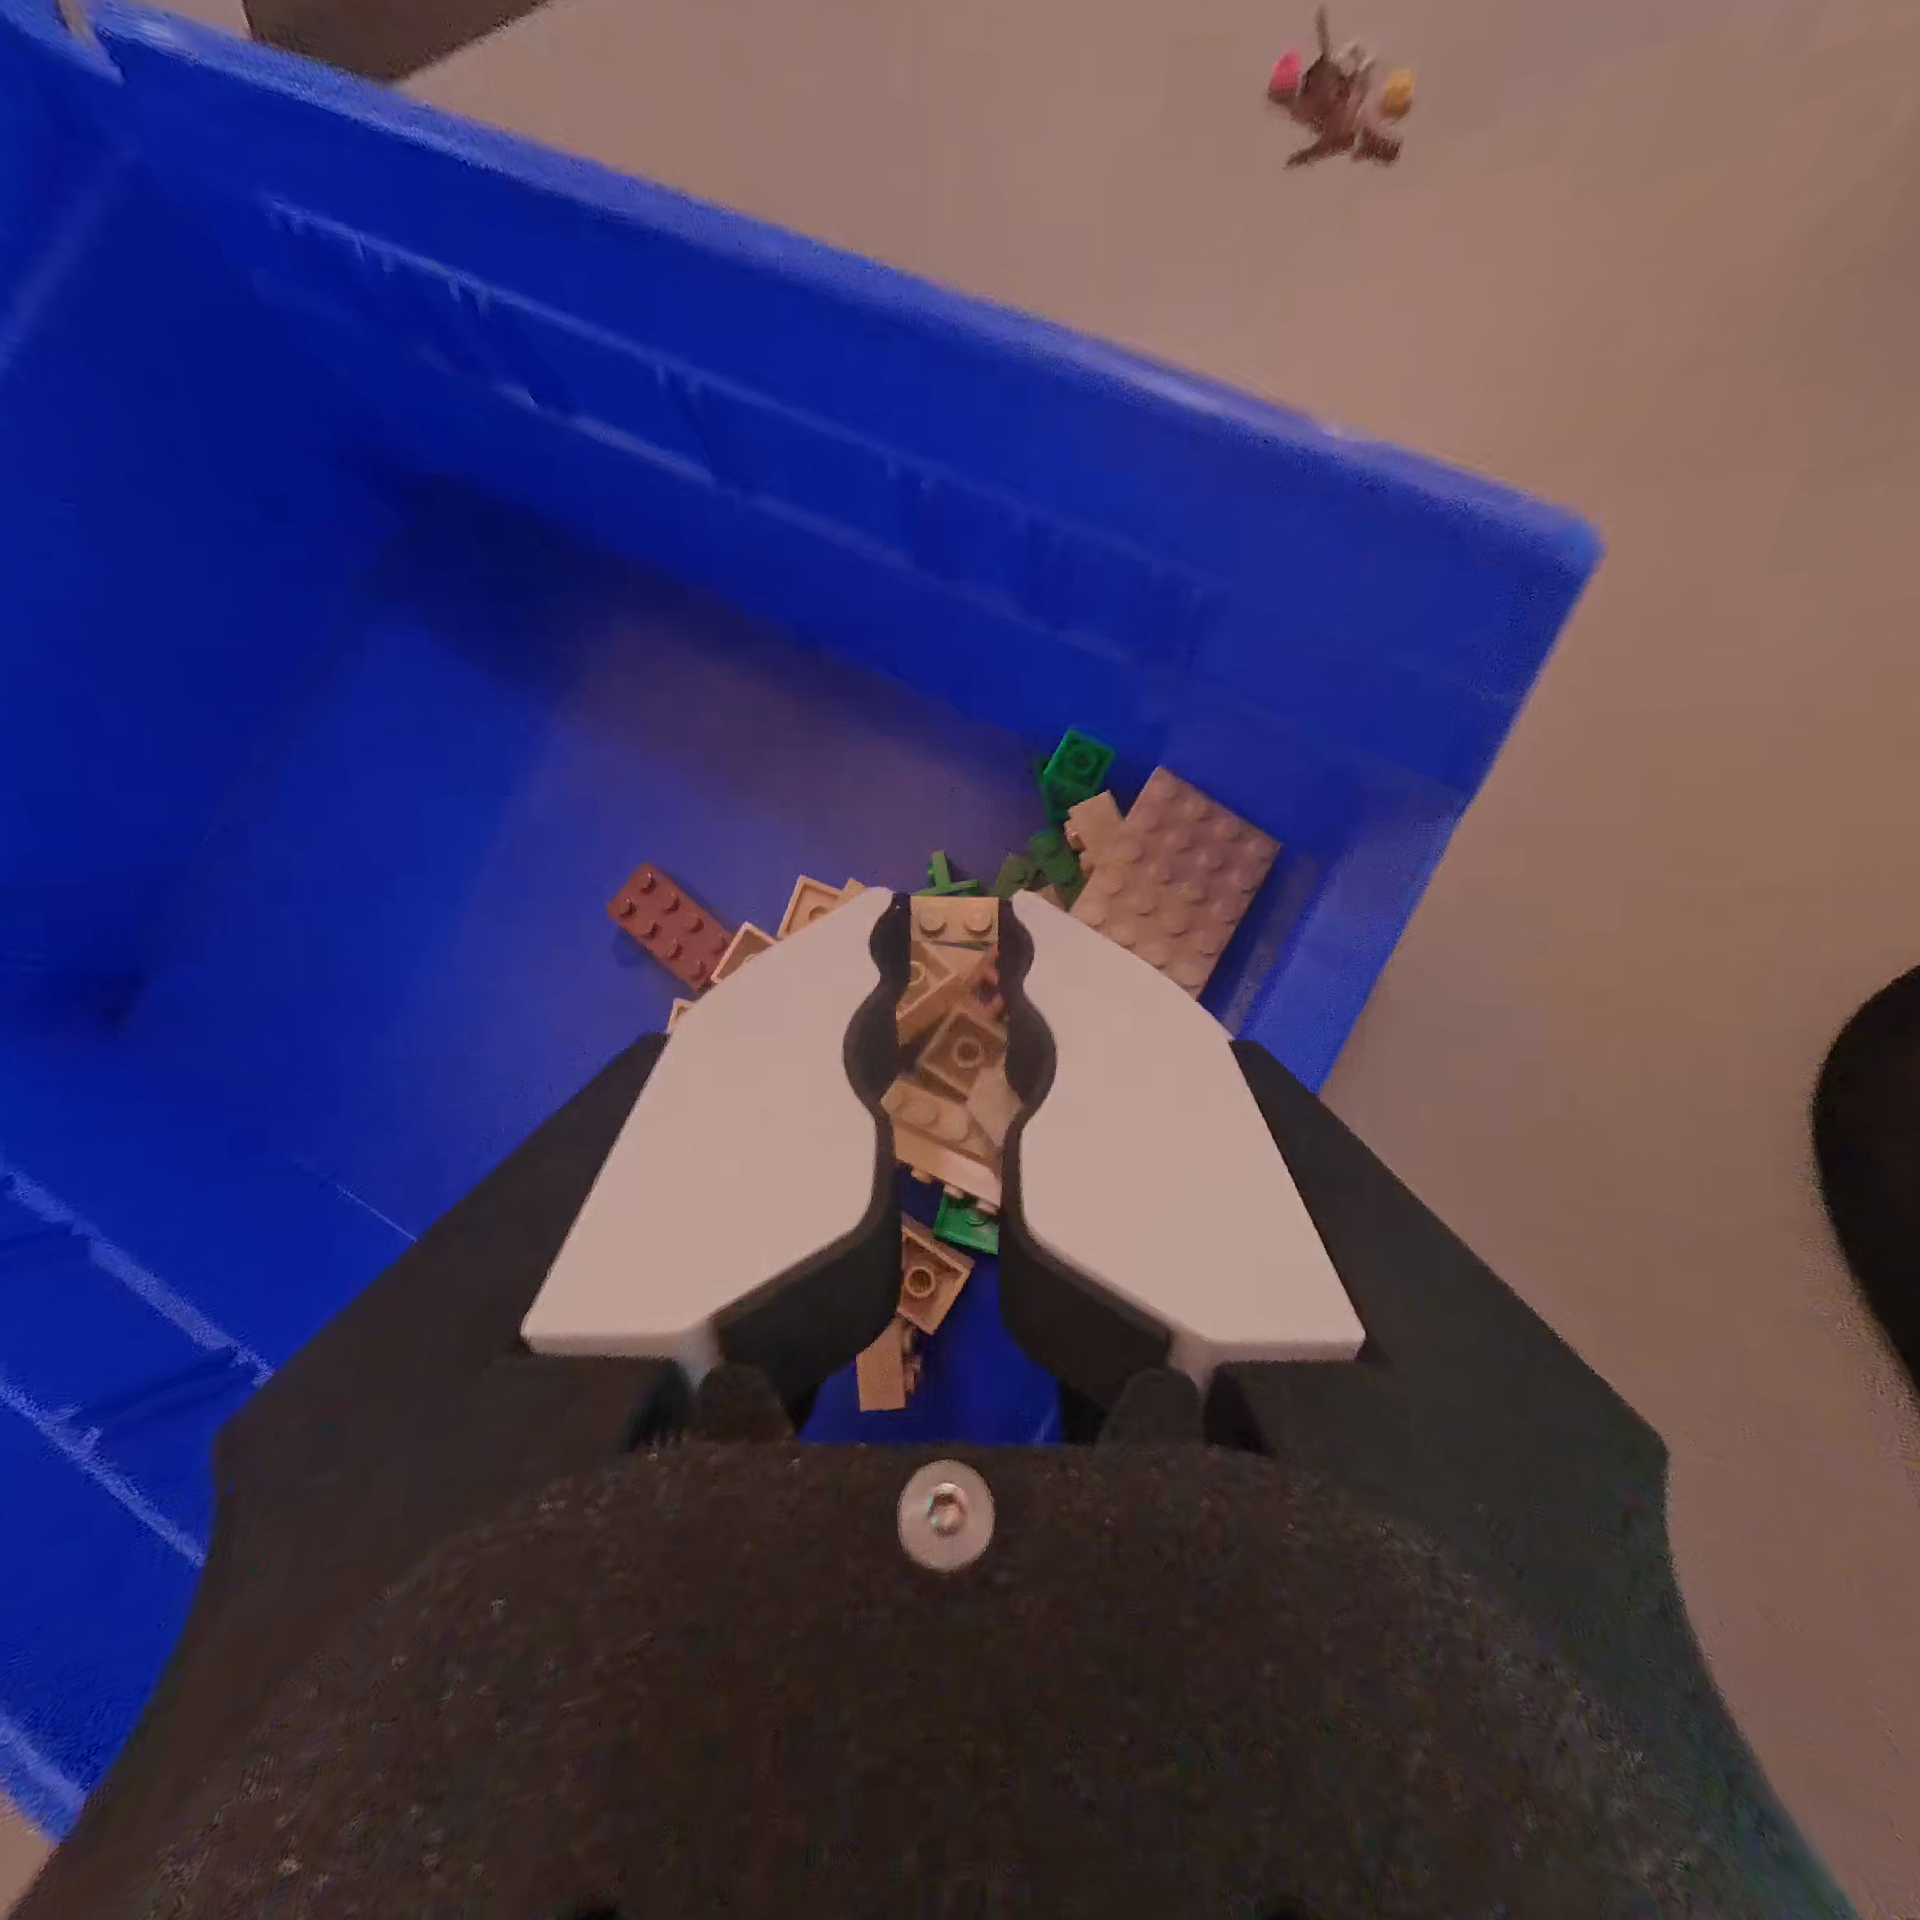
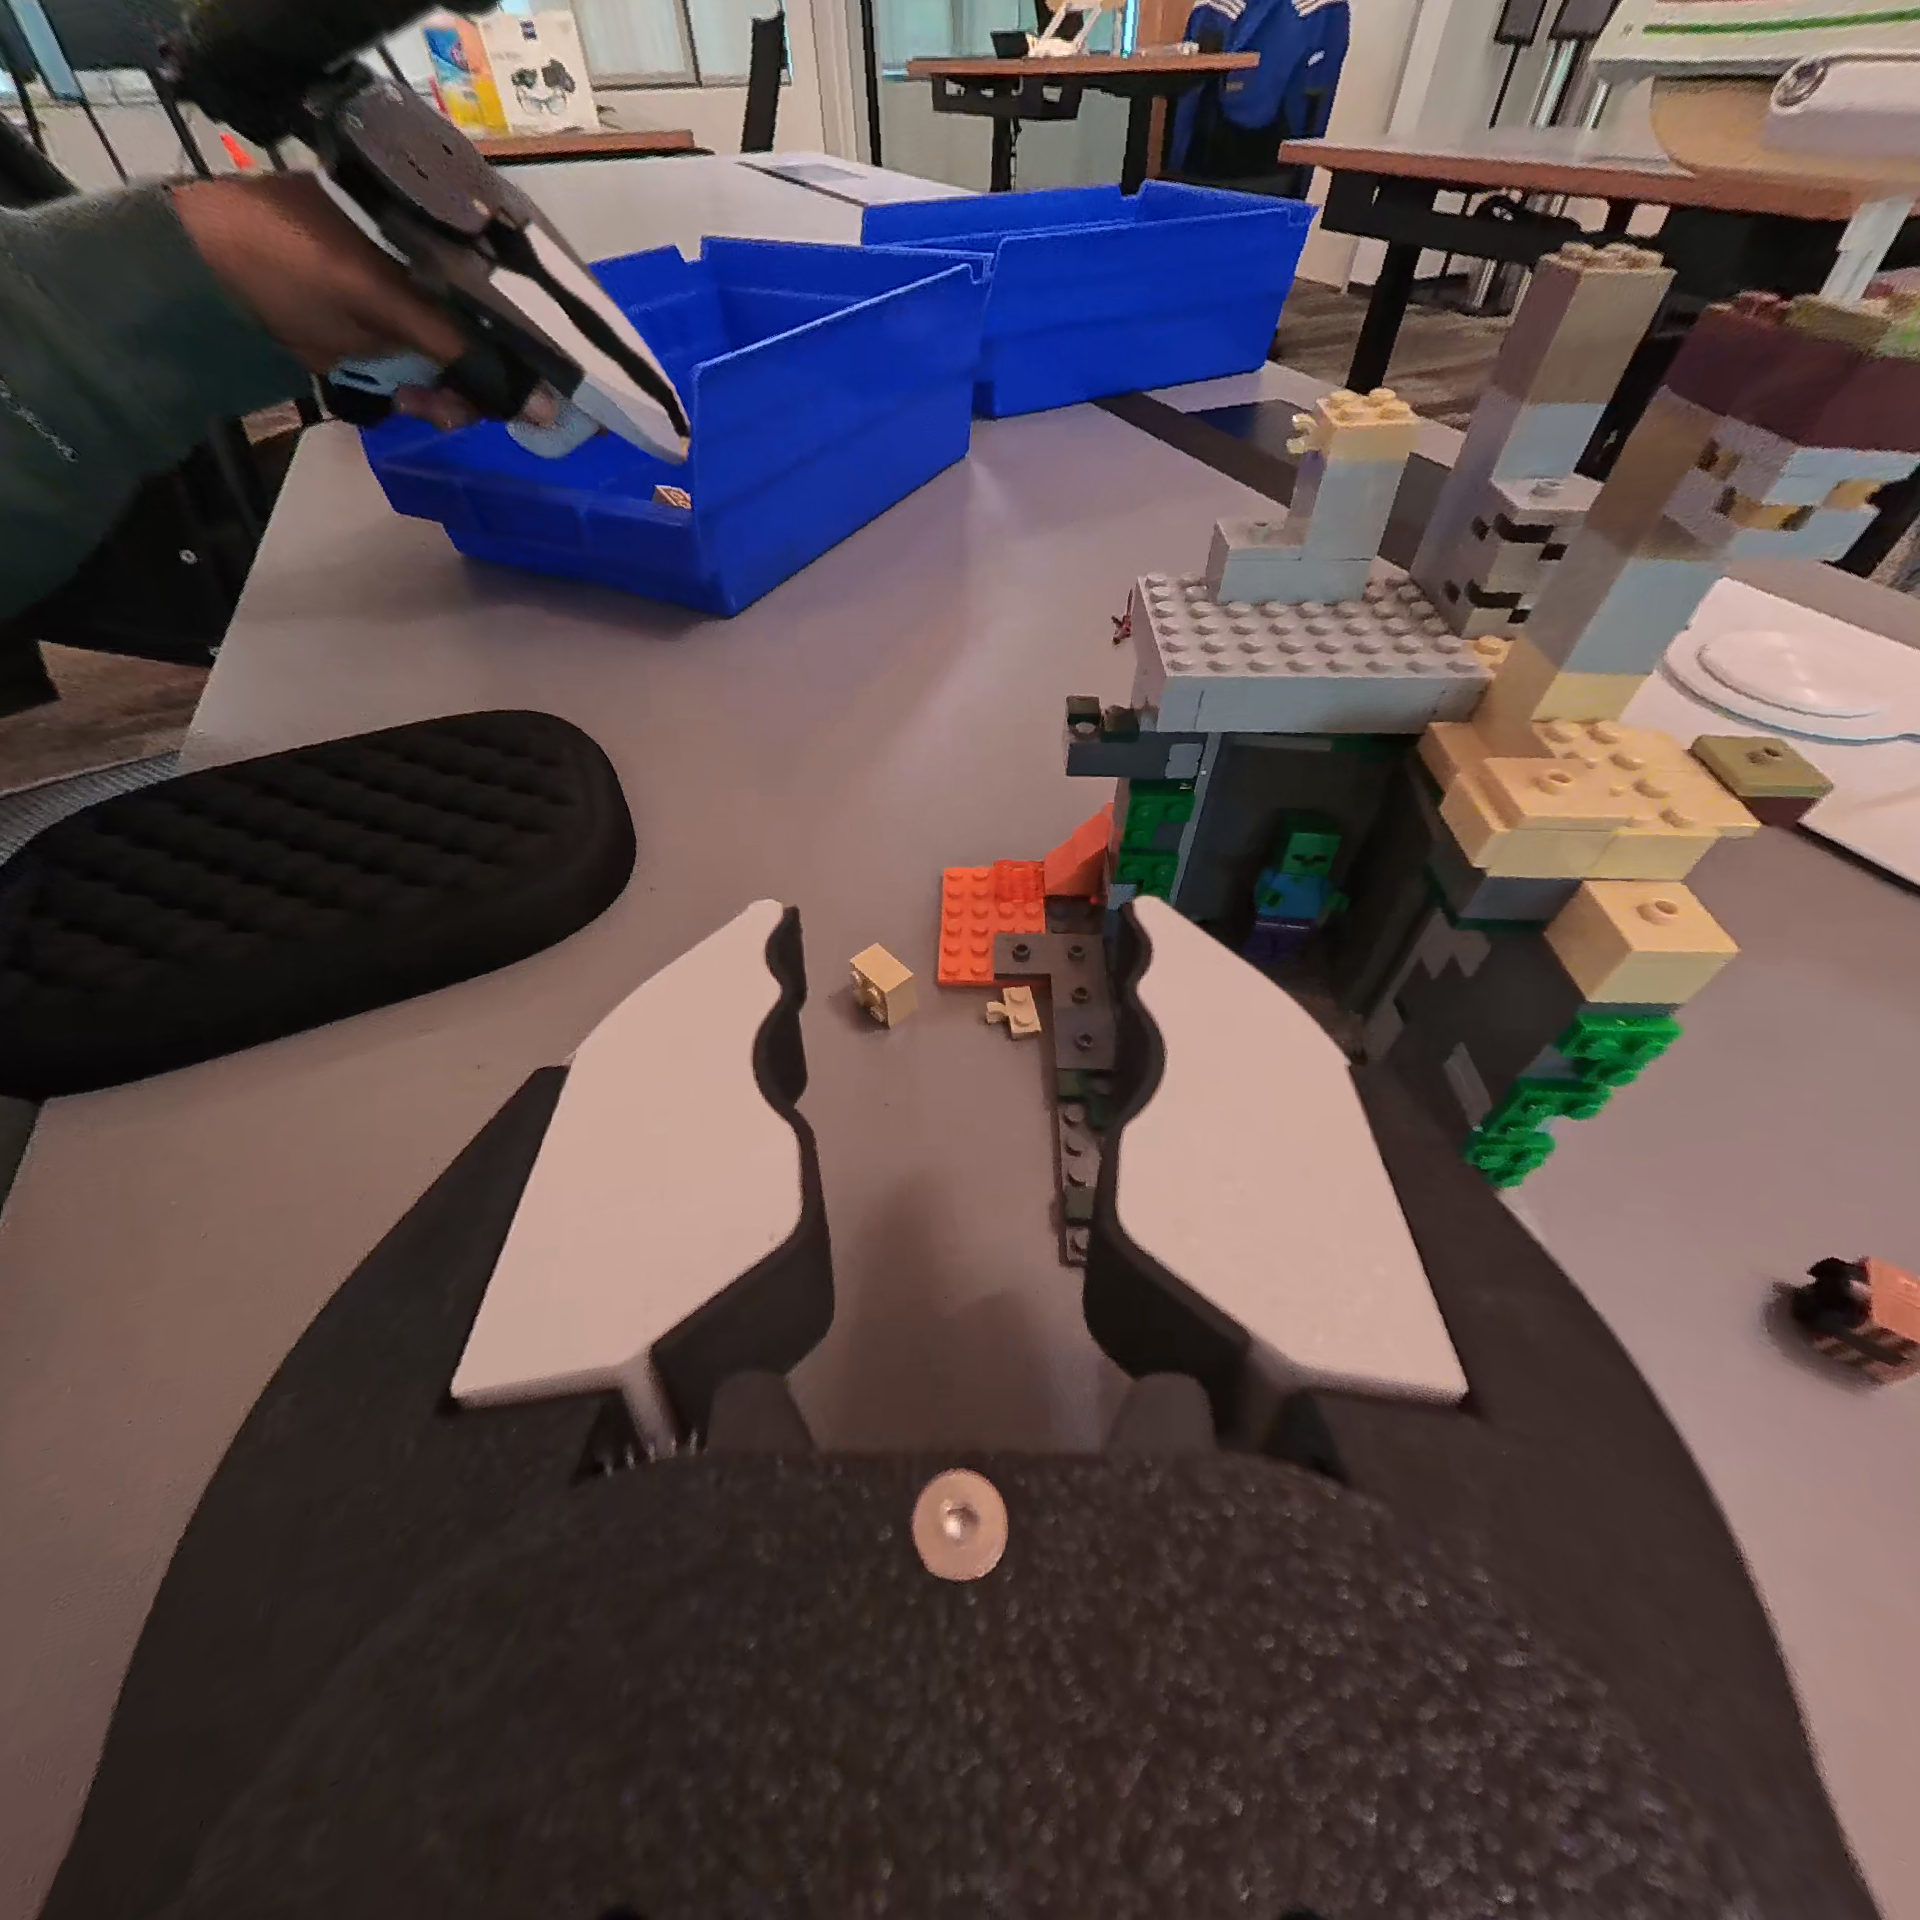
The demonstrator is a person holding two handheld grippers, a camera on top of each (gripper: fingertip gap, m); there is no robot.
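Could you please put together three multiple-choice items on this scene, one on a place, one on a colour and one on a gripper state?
1. Where is the left gripper?
A. Over the brick pile inside the near blue bin
B. Over the black pad
C. Beside the white plate

2. What colour is the flat studded plate lying at the foot of the brick building?
A. Purple
B. Orange
C. White

3. How does the right gripper stand?
A. Shut on a green brick
B. Shut and empty
C. Open, with nothing between its fingers

Answers:
1 A: the left wrist view looks down past its fingers onto tan and green bricks on the bin floor.
2 B: the plate is plainly orange against the grey table.
3 C: a wide gap shows bare table, with the small tan brick lying farther ahead.
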